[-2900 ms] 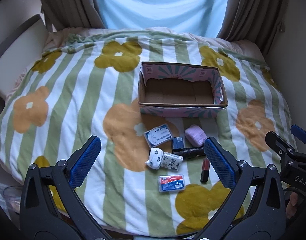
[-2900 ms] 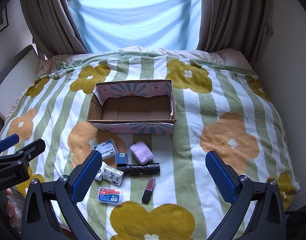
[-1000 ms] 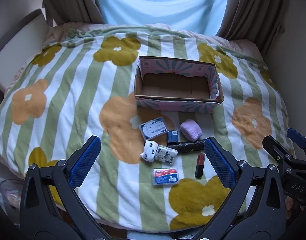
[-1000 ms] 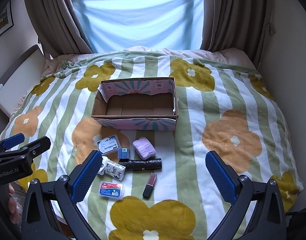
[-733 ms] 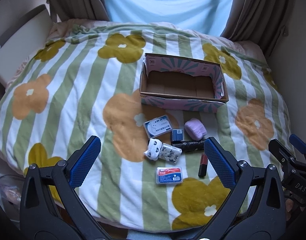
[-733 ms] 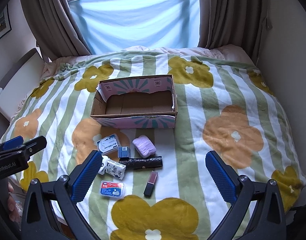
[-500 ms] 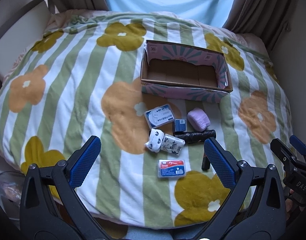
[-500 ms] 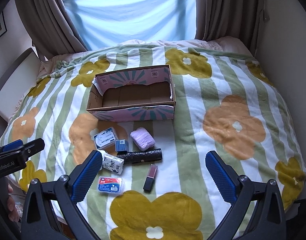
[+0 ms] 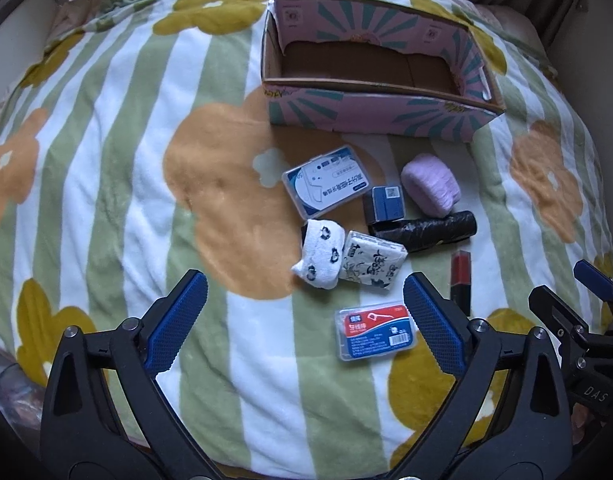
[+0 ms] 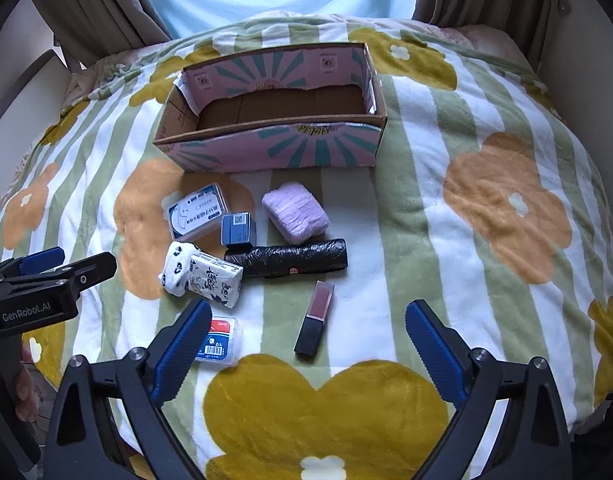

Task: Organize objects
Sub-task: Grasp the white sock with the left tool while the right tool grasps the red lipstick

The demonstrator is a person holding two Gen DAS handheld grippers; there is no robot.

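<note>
- Objects to be organized are seen lying loose on the bed (image 9: 106, 184), all outside the cardboard box (image 9: 370, 114), and they are shown larger and lower in both wrist views than half a second ago; from this it is judged that both tools have been brought down and forward toward the cluster.
- Nearest in the left wrist view, the left hand-held gripper (image 9: 304, 324) is held spread wide and empty, with the red-and-blue floss case (image 9: 374, 335) lying just inside its right finger.
- In the right wrist view, the right hand-held gripper (image 10: 306, 346) is likewise held wide apart with nothing between its jaws; the lipstick (image 10: 315, 319) is framed between the fingers, and the floss case is partly covered by the left finger.
- Just beyond, the rolled white sock (image 9: 320, 254) and the patterned tissue pack (image 9: 372, 262) are seen touching each other.
- Behind them, the black roll (image 9: 426, 228) lies crosswise, with the small blue box (image 9: 384, 204) touching it and the lilac soap-like bundle (image 9: 430, 184) just beside.
- A clear card case (image 9: 330, 186) lies near the box's front wall.
- Farthest, the box is seen open, and nothing is visible inside it.
- Nothing among the items themselves appears to have been shifted; only the approach has advanced.
- The task is therefore judged to be at its very start, with a first pick being lined up; which item is meant cannot be told, though the lipstick is best centred for the right tool and the sock or tissue pack for the left.
</note>
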